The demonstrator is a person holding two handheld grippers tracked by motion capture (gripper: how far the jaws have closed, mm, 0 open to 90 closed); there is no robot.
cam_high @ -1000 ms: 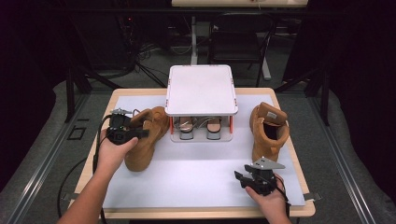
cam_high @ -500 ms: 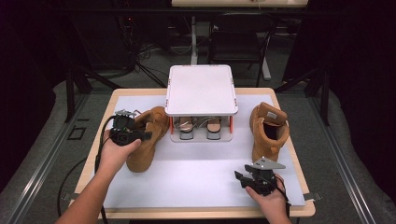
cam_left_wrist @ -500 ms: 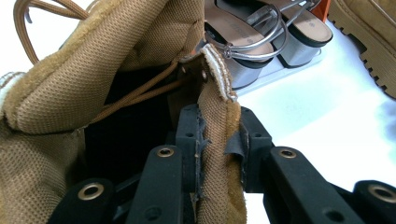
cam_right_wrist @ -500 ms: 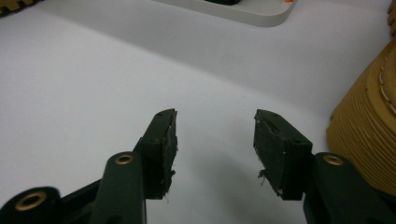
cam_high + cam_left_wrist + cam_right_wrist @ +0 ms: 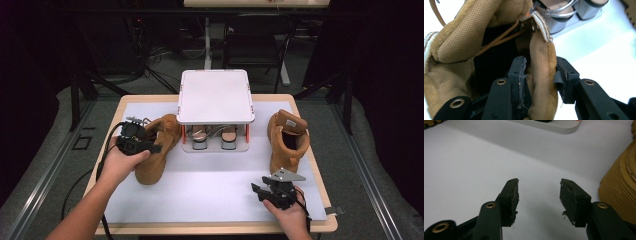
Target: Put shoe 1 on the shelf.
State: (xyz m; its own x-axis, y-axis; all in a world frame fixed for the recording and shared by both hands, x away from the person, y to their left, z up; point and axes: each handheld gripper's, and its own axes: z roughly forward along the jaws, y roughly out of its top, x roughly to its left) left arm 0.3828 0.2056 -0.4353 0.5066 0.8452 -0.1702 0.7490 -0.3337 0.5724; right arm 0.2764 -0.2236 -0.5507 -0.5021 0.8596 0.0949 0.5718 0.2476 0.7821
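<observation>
**Left jaws loosening on boot collar; right jaws idle and apart**

Left gripper [image 5: 150, 148] sits at the collar of the tan suede lace-up boot [image 5: 156, 150] on the left of the white-covered wooden counter [image 5: 210, 185]. In the left gripper view the jaws straddle the padded mesh collar wall [image 5: 541, 82]: one jaw inside the boot opening, touching the lining, the other outside with a slight gap to the suede. The jaws have just been opening, collar wall between them, no longer pressed from both sides. Boot stands upright, toe toward the person, just beside the rack.

Centre: white plastic two-tier shoe rack [image 5: 215, 97], a pair of silver-strapped sandals [image 5: 212, 136] on its lower level.

Right of the rack: second tan suede boot [image 5: 287, 140], upright, untouched.

Right gripper [image 5: 256, 192] rests low near the counter's front edge, near that boot's sole; jaws apart, nothing between them.
</observation>
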